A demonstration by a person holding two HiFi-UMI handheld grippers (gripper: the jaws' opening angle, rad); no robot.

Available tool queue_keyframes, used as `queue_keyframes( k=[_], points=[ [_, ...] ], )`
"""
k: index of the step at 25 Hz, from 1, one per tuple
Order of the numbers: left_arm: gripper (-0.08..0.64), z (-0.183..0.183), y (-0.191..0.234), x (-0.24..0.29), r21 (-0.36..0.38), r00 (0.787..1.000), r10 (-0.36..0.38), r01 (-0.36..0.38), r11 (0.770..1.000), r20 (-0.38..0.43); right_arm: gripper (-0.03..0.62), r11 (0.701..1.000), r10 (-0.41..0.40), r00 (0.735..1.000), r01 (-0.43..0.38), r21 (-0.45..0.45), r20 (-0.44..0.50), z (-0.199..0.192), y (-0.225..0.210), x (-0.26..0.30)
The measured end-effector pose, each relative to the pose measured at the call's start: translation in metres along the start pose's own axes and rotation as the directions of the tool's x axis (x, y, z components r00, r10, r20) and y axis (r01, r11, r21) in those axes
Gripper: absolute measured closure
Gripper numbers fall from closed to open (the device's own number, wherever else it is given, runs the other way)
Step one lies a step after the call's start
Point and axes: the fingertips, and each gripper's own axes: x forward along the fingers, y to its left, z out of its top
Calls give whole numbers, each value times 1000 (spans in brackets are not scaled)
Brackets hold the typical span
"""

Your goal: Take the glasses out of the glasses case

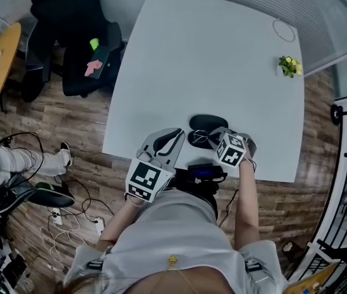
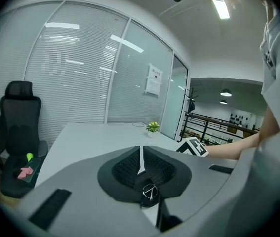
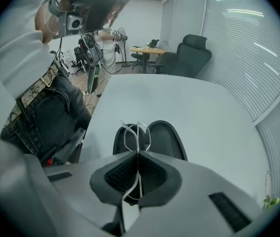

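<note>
The right gripper (image 3: 138,157) is pinching the glasses (image 3: 137,136). Its jaws are pressed onto the thin wire frame, which runs edge-on down between the pads. The lens rims stick out ahead of the jaw tips. Directly past them lies the case (image 3: 167,139), open on the table (image 3: 194,102), with its two dark halves side by side. The glasses hang over the half nearer the person. Whether they have cleared that half or are touching its lining can't be told from these views.

The left gripper (image 2: 141,154) has its jaws pressed together with nothing between them. It hangs over the table's near edge to the left of the case, apart from it and not steadying it.

The glasses are probably very light but delicate: thin metal wire that will bend under a hard squeeze, and lenses that would smear or scratch. The frame is narrow and smooth, so it could pivot or slip between the pads. A hold at the bridge or on the rim near a hinge should be safest, and the pinch should stay off the lenses. The case looks light and shallow and may drag along if the frame catches on it.

Far beyond the case a small plant (image 1: 289,66) stands by the table's corner.
</note>
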Motion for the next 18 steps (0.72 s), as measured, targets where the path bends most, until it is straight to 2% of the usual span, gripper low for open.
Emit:
queue_keyframes(
  k=[18],
  points=[
    [518,0,-16,3,31,998,-61,61,998,-2,571,995,-95,994,98,-32,62,28,0,-87]
  ],
)
